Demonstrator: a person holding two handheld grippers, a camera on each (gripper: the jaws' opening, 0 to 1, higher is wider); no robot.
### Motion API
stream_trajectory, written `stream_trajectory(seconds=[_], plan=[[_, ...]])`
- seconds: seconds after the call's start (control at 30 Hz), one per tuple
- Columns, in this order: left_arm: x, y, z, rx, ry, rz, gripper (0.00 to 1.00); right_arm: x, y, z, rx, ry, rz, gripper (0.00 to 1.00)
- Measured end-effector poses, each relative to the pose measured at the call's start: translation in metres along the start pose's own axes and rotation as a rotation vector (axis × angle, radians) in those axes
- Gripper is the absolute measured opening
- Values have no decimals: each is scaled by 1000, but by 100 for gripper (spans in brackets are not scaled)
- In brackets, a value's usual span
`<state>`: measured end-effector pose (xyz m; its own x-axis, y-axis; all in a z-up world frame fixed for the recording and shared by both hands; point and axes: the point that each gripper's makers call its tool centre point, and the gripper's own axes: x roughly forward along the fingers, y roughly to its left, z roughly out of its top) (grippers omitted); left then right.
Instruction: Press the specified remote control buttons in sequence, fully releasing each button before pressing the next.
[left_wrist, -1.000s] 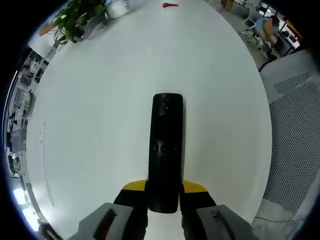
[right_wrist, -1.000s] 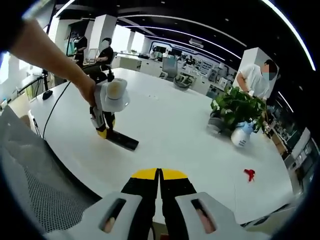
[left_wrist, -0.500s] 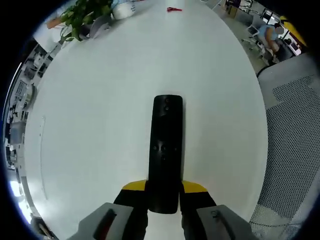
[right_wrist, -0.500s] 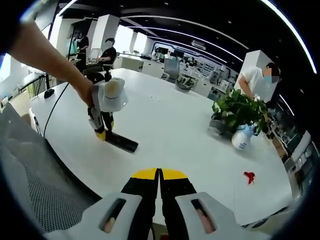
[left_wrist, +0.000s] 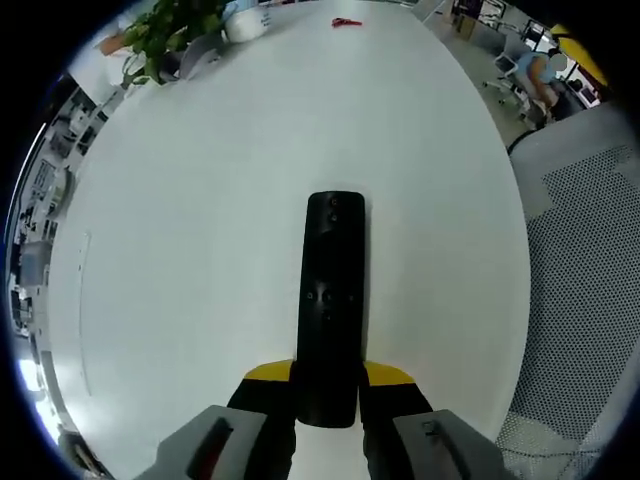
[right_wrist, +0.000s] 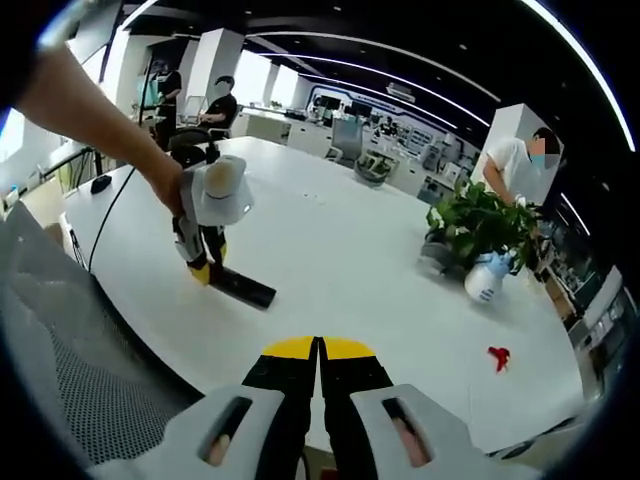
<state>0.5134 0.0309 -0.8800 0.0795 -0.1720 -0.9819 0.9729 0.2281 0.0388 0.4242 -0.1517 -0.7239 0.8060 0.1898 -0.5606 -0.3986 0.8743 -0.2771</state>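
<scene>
A long black remote control (left_wrist: 331, 300) lies flat on the white table (left_wrist: 200, 220), its near end clamped between my left gripper (left_wrist: 328, 395) jaws, button face up. In the right gripper view the same remote (right_wrist: 243, 289) rests on the table with the left gripper (right_wrist: 203, 258) shut on its end, held by a person's hand. My right gripper (right_wrist: 319, 385) is shut with nothing between its yellow-tipped jaws. It hovers above the table's near edge, well apart from the remote.
A potted plant (right_wrist: 482, 225) and a white spray bottle (right_wrist: 486, 279) stand at the table's far side. A small red object (right_wrist: 498, 355) lies near them. A mesh chair back (left_wrist: 590, 290) borders the table. People stand in the office behind.
Both cameras drifted slightly. The remote stays in the left gripper's hold and the right gripper stays shut.
</scene>
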Motion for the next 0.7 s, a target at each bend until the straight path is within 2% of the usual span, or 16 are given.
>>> stream_trajectory(seconds=[0.7], plan=[[-2, -24, -5, 9, -7, 3, 23, 0, 5, 0, -24, 3, 13, 0]])
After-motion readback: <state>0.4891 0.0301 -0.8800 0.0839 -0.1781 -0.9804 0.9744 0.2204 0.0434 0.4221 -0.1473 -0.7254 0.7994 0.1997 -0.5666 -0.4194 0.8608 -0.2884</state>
